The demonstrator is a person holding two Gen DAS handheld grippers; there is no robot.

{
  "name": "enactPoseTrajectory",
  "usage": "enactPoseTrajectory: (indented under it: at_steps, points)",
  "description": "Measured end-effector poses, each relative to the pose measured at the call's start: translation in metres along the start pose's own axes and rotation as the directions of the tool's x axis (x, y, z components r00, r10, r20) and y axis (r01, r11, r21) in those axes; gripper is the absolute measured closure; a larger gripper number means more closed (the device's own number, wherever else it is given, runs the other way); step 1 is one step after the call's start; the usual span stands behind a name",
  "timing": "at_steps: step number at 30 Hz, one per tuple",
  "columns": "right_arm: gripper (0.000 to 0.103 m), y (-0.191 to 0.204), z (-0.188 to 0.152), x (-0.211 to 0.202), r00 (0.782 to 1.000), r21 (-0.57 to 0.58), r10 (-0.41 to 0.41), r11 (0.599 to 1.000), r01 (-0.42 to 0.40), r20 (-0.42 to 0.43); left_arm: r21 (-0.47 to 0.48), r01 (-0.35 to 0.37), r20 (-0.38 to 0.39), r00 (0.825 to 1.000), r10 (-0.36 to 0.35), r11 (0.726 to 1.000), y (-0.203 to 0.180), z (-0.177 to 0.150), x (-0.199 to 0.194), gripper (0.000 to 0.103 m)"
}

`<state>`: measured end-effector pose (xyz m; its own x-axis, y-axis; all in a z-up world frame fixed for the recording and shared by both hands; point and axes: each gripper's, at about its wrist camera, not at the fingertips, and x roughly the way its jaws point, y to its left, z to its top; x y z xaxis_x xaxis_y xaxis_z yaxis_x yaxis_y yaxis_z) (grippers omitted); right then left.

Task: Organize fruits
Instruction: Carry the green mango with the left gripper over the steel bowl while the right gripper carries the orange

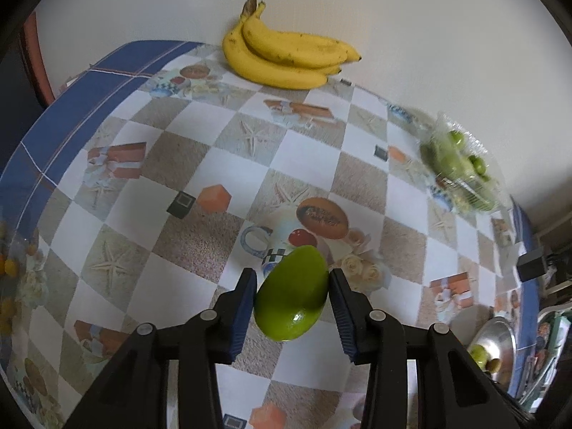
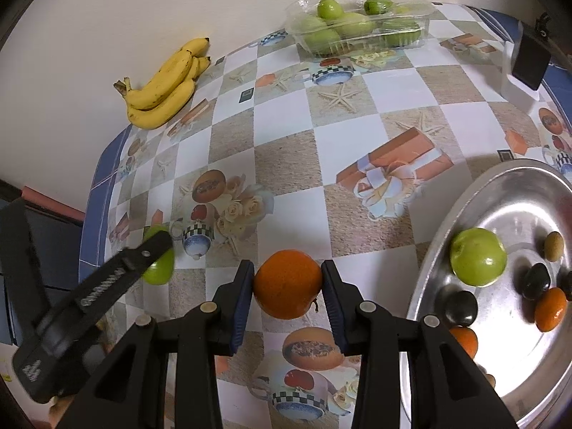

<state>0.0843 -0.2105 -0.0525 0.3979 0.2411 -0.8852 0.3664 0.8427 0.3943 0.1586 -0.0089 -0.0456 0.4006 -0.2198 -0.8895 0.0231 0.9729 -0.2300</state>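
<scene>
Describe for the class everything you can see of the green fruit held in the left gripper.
The green fruit is oval, smooth and glossy, lime-green, with one small bright highlight near its lower end. It sits tilted between the blue-padded fingers of the left gripper, both pads pressed against its sides, above the patterned tablecloth. The right wrist view shows it partly hidden behind a finger.

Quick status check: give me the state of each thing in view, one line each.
Left tongs: shut on green fruit, held above the table.
Right tongs: shut on orange.
Bananas: bunched, lying by the wall.
Clear box: open, holding green fruits.
Metal tray: holds several mixed fruits.
</scene>
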Motion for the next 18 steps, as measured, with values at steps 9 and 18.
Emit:
enactPoseTrajectory:
  at_steps: [9, 18]
  points:
    - [0.063, -0.007, -0.006, -0.015, 1.000, -0.008, -0.021, 1.000, 0.021, 0.012, 0.016, 0.007, 0.025, 1.000, -0.008, 1.000, -0.011, -0.008, -0.018, 0.059]
    - [0.063, -0.014, -0.014, -0.028, 0.999, -0.027, -0.050, 0.998, 0.050, 0.017, 0.027, 0.004, 0.019, 1.000, -0.004, 1.000, -0.022, -0.022, -0.022, 0.059]
